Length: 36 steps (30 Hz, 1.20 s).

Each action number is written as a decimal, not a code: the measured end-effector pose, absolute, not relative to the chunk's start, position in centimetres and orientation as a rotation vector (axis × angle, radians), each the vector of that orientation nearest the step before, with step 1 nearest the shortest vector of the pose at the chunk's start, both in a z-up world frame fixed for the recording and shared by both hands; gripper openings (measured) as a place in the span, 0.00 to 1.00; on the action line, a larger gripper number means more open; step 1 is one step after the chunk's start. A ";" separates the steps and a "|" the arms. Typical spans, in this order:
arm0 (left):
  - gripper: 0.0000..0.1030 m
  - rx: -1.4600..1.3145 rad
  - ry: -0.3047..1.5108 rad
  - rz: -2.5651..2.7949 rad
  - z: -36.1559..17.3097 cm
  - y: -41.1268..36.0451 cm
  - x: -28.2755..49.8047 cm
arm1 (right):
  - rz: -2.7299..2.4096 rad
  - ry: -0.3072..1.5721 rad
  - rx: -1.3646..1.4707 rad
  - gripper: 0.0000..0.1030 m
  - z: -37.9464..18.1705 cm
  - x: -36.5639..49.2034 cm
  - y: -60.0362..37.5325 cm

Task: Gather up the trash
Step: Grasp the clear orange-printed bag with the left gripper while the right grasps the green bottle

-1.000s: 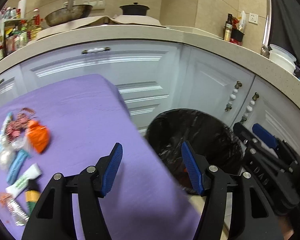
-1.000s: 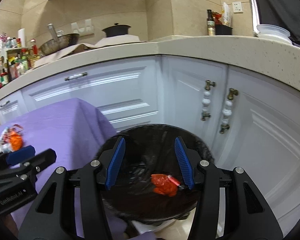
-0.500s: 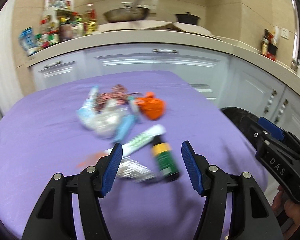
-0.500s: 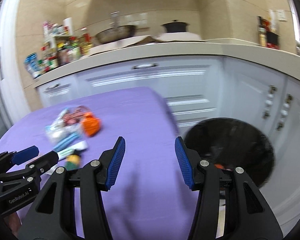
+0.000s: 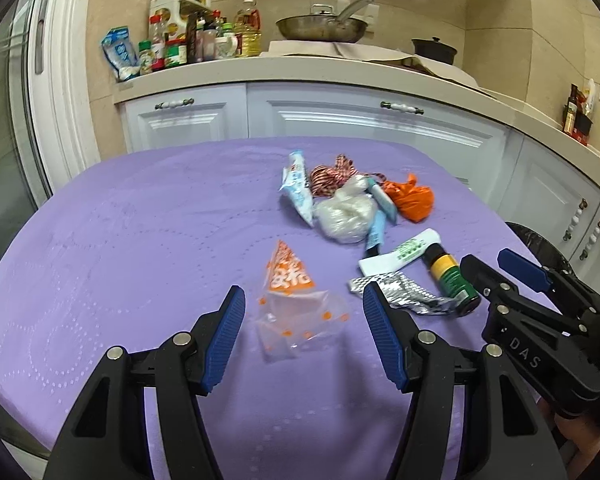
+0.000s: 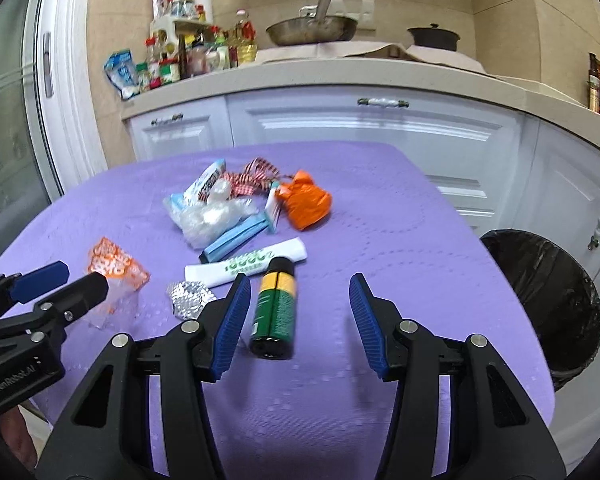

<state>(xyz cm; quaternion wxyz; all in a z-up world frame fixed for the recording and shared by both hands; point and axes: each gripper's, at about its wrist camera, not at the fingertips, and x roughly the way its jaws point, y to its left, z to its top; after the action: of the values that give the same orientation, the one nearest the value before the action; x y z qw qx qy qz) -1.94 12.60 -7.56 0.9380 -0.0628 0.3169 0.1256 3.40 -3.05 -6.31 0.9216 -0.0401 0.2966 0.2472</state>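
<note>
Left wrist view: left claw open, nothing gripped, above the purple counter. An orange-printed clear wrapper lies between its fingers, untouched. Foil scrap, green can, white tube, orange bag and other trash lie further right. Right claw enters at the right edge.

Right wrist view: right claw open, empty. The can lies on its side between the fingers, nearer the left one, untouched. Black-lined bin stands beside the counter, right.
</note>
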 end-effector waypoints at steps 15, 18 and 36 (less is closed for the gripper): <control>0.58 -0.153 0.658 0.222 -8.5 12.8 -1.4 | 0.518 0.683 -0.097 0.23 -7.6 4.3 -2.3; 0.58 -0.163 0.646 0.226 -8.3 13.0 -1.6 | 0.509 0.677 -0.090 0.23 -7.5 4.4 -2.8; 0.48 -0.158 0.658 0.240 -9.6 13.8 -0.7 | 0.463 0.650 -0.082 0.23 -7.1 4.2 -5.2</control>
<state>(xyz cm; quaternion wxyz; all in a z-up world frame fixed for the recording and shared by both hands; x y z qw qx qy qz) -0.66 13.75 -9.60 0.9363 -0.0772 0.3219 0.1175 4.22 -5.21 -7.11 0.9207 -0.0400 0.3162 0.2253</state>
